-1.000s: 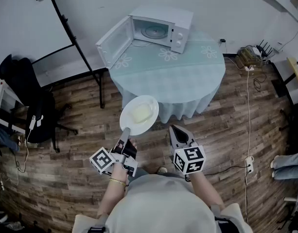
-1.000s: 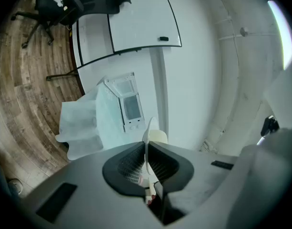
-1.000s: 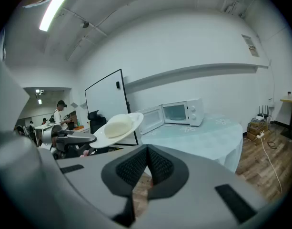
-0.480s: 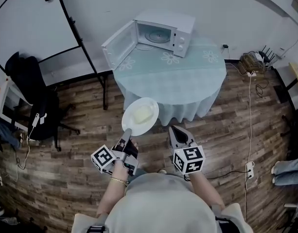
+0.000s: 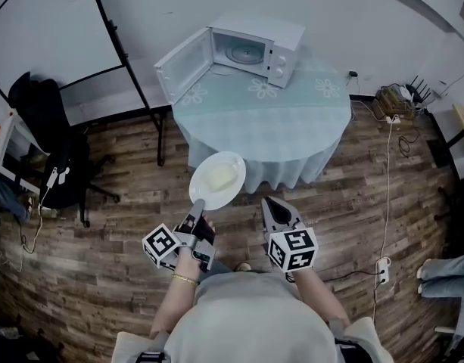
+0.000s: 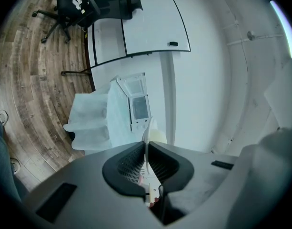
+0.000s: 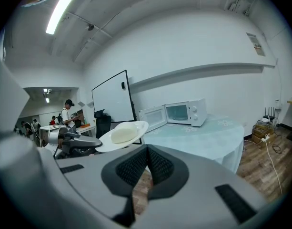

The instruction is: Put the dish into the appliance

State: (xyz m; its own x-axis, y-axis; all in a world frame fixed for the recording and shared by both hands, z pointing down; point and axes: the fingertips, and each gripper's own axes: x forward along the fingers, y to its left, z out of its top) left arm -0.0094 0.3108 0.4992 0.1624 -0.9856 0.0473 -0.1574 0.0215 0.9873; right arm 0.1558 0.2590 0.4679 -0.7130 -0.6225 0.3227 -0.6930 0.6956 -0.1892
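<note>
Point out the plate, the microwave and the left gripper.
plate [image 5: 203, 197], head view, bare lower rim.
microwave [image 5: 266, 27], head view, top of the casing.
left gripper [image 6: 146, 149], left gripper view, midway between its fingertips.

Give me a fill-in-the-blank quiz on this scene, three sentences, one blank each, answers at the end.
1. The left tongs grip the white plate by its ____.
2. On the round table, the microwave has its door standing ____.
3. The right tongs are shut and hold ____.

Missing words: rim; open; nothing.
</note>
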